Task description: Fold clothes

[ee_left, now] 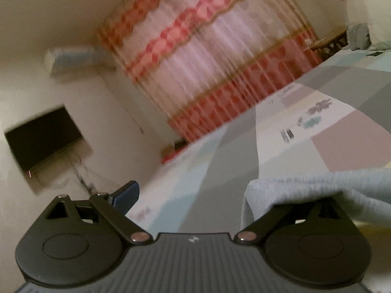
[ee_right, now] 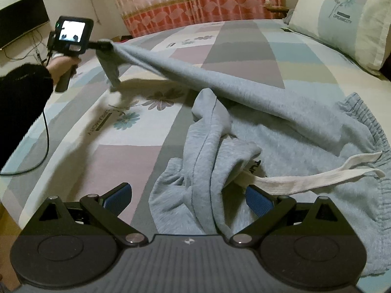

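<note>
Your left gripper is up off the bed with one leg of the grey sweatpants draped over a finger; its own view shows the jaws spread, so nothing is pinched and the leg can slide off. The right gripper is wide apart too, over the bunched second leg. Watch the drawstring: it lies beside your right finger and could snag.

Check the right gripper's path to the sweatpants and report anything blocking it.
Nothing visible blocks it. The right gripper is open right over the crumpled sweatpants, fabric already between its fingers. The white drawstring lies by the right fingertip; the left gripper lifts one leg away.
</note>
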A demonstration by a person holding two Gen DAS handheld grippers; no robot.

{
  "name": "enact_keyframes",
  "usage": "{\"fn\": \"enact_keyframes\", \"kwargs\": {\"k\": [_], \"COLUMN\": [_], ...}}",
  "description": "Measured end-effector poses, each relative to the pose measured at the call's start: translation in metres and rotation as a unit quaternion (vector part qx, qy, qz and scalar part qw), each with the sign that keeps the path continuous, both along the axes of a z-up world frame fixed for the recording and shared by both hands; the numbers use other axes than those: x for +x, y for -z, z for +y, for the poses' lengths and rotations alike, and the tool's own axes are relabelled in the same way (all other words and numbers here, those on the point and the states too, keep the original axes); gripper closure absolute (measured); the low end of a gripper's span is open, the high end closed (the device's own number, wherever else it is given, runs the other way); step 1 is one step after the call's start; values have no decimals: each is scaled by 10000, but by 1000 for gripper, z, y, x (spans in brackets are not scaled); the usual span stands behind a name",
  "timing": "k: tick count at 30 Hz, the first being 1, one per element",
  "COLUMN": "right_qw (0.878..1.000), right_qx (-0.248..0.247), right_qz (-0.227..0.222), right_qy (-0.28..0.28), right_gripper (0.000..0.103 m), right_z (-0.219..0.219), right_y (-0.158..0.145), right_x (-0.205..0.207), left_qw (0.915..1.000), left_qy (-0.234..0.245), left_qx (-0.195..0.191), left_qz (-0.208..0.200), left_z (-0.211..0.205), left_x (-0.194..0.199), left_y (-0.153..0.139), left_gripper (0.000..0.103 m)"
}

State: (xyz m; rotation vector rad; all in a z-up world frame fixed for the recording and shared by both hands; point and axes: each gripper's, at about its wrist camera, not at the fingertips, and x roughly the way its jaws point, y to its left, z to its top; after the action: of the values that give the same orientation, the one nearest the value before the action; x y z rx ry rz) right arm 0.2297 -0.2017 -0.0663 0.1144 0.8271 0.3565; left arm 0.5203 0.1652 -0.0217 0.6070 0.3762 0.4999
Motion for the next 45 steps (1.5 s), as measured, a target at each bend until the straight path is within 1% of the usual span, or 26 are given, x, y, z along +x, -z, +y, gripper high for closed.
{"fn": "enact_keyframes", "kwargs": {"k": [2,4,6,7,8,9,11,13,16,19,20,22,24,26,29,30,32,33,34,35,37,41,44,45], "right_qw": [10000,10000,9999,9999,9999,9999,9998,9998,9997,9995,9995,9994,9993,9994,9993,9993,9992,9991,9991,9992,9992,9992,9992,9992], "right_qx": [-21,-29,-59,-77,-94,-106,-121,-101,-135,-179,-189,-224,-249,-230,-204,-209,-239,-247,-250,-245,-235,-241,-254,-250], "right_qz": [16,35,39,38,39,45,62,91,119,141,143,135,135,171,215,212,182,168,160,162,166,186,204,203], "right_qy": [-17,-43,-76,-94,-112,-123,-118,-113,-157,-198,-212,-232,-238,-208,-207,-224,-266,-286,-296,-287,-268,-251,-249,-248], "right_gripper": [2,2,2,2,2,2,2,2,2,2,2,2,2,2,2,2,2,2,2,2,2,2,2,2], "right_z": [2,4,5,6,7,7,8,9,13,18,20,22,23,25,28,30,32,33,34,33,33,33,35,35], "right_y": [2,2,2,2,2,3,4,5,8,10,10,10,11,13,15,14,13,12,11,11,10,10,11,11], "right_x": [1,2,3,3,4,4,7,10,14,18,19,20,22,24,27,27,26,25,24,25,25,26,27,27], "left_qw": [9997,9977,9960,9956,9946,9923,9892,9840,9838,9860,9883,9924,9956,9965,9929,9891,9831,9860,9865,9865,9861,9827,9862,9867], "left_qy": [90,28,-87,-139,-174,-211,-93,29,224,101,4,-278,-345,-406,-302,-278,-251,-140,-25,161,370,315,-237,-535], "left_qx": [15,-19,107,91,-26,-263,-697,-1128,-1152,-1065,-907,-401,8,415,1132,1432,1758,1443,1105,694,310,41,-284,-395], "left_qz": [216,681,878,924,1018,1194,1289,1377,1357,1275,1229,1133,867,596,209,210,451,826,1210,1474,1592,1826,1614,1485], "left_z": [1,4,7,10,14,20,31,41,45,51,53,57,57,58,49,47,46,51,56,60,67,83,103,112], "left_x": [10,19,25,27,29,33,30,27,15,14,17,22,23,24,15,19,23,24,25,24,15,9,10,11], "left_y": [5,21,40,48,55,60,70,80,93,95,94,88,79,70,72,78,92,96,101,102,109,116,106,102], "left_gripper": [6,6,6,6,6,6,6,6,6,6,6,6,6,5,5,5,5,6,6,6,6,6,6,6]}}
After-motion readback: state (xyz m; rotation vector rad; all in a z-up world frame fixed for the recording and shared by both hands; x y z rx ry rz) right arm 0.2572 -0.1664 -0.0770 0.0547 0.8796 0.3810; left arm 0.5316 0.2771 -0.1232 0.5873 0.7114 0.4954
